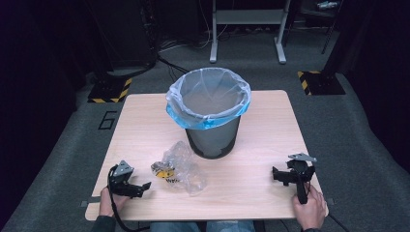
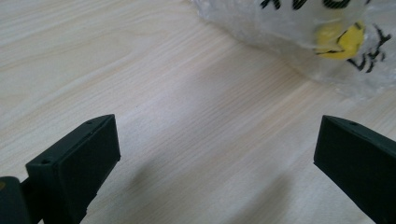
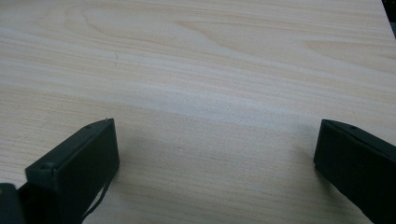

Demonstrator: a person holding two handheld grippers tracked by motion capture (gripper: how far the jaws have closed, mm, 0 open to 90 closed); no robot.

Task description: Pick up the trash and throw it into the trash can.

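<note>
1. A light wooden tabletop (image 1: 270,145) carries a dark mesh bin (image 1: 212,133) at its far middle, lined with a pale blue bag (image 1: 208,99) folded over the rim.
2. A crumpled clear plastic wrapper (image 1: 181,169) with yellow and black print lies just in front of the bin, towards the left.
3. The left tongs (image 1: 145,185) rest near the front-left edge, jaws wide apart over bare wood, the wrapper (image 2: 322,37) just ahead of them.
4. The right tongs (image 1: 274,175) sit near the front-right edge, jaws also wide apart, holding nothing, well apart from the wrapper.
</note>
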